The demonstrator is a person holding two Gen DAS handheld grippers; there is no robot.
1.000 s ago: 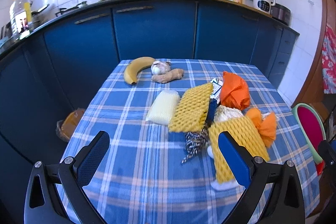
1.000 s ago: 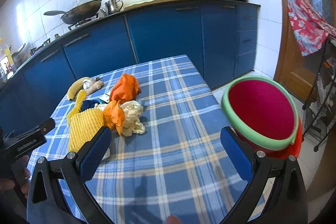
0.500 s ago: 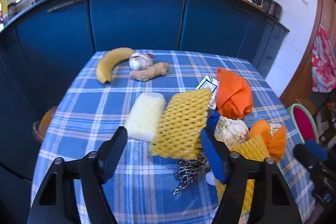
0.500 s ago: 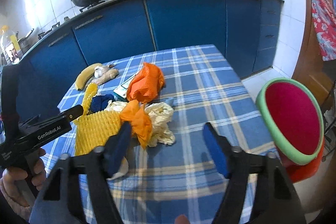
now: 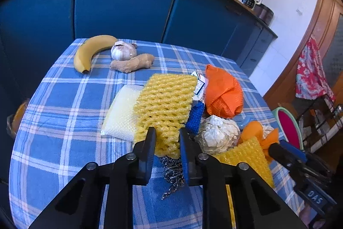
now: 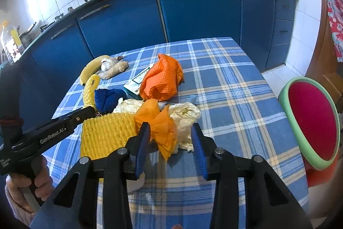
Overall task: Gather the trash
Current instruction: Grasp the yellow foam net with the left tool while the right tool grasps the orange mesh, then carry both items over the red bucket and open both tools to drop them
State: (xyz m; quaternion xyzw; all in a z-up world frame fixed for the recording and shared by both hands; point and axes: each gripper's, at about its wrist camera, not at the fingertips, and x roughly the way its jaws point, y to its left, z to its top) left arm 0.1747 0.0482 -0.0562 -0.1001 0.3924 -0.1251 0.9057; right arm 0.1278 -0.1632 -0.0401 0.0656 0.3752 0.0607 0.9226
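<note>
A heap of trash lies on the blue checked tablecloth (image 5: 64, 104). My left gripper (image 5: 167, 138) is closing, and its pads pinch the near end of a yellow foam net (image 5: 165, 104). Beside that net are a white foam sheet (image 5: 122, 113), a blue knit scrap (image 5: 196, 115) and an orange mesh bag (image 5: 223, 93). My right gripper (image 6: 170, 138) is also closing. An orange bag scrap (image 6: 158, 123) and crumpled white plastic (image 6: 184, 115) sit between its fingers, which stand apart and do not press them. A second yellow foam net (image 6: 107, 132) lies to its left.
A banana (image 5: 90, 50), a garlic bulb (image 5: 123, 50) and ginger (image 5: 133, 62) lie at the table's far side. A red bin with a green rim (image 6: 310, 119) stands off the table's right edge. Blue cabinets (image 6: 193, 10) run behind. A hand (image 6: 27, 181) holds the left gripper.
Both grippers came forward and down to the trash heap, and both narrowed their jaws. The left one closed onto the yellow foam net; the right one now straddles the orange scrap.
</note>
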